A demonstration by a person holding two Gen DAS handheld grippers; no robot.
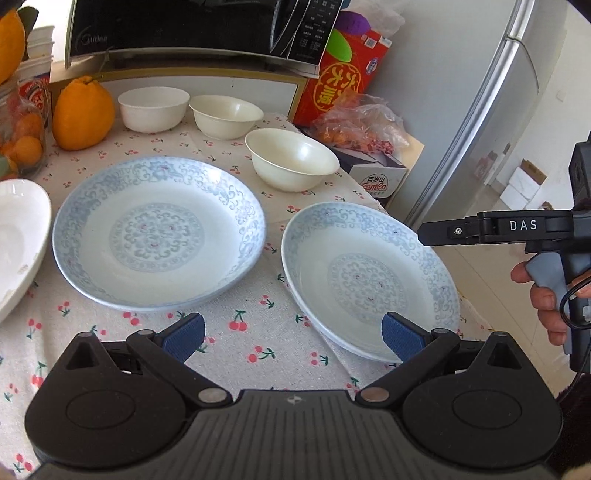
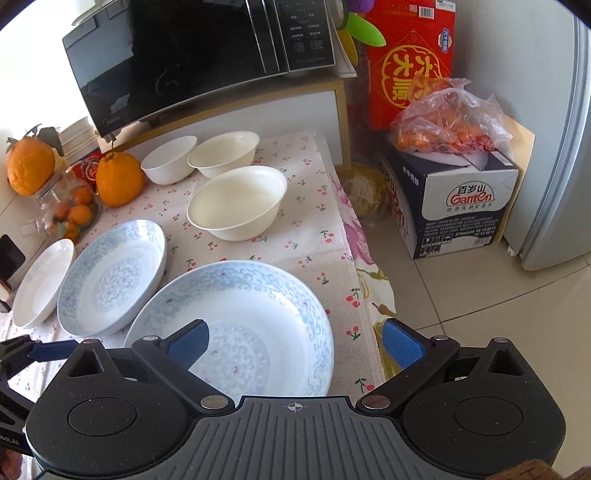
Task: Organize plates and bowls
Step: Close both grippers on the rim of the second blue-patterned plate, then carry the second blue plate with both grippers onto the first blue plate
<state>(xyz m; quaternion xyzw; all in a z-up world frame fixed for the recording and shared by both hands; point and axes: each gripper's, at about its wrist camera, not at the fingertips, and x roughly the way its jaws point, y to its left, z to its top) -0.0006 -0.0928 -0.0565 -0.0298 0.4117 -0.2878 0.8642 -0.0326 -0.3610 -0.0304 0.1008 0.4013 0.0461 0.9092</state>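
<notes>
My left gripper (image 1: 293, 338) hangs with jaws spread wide — nothing between its blue pads (image 1: 400, 341). My right gripper (image 2: 295, 341) is just as wide, my right hand (image 1: 546, 295) wrapped round its handle.

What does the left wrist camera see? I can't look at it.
The open left gripper hovers over a cherry-print cloth holding two blue-patterned plates. Behind them stand three white bowls, an orange and a microwave.

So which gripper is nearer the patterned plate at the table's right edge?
Right. The right gripper hovers open directly over that plate, one finger above its bowl. The left gripper sits beside it, open, only its right finger overlapping the plate's near rim.
</notes>
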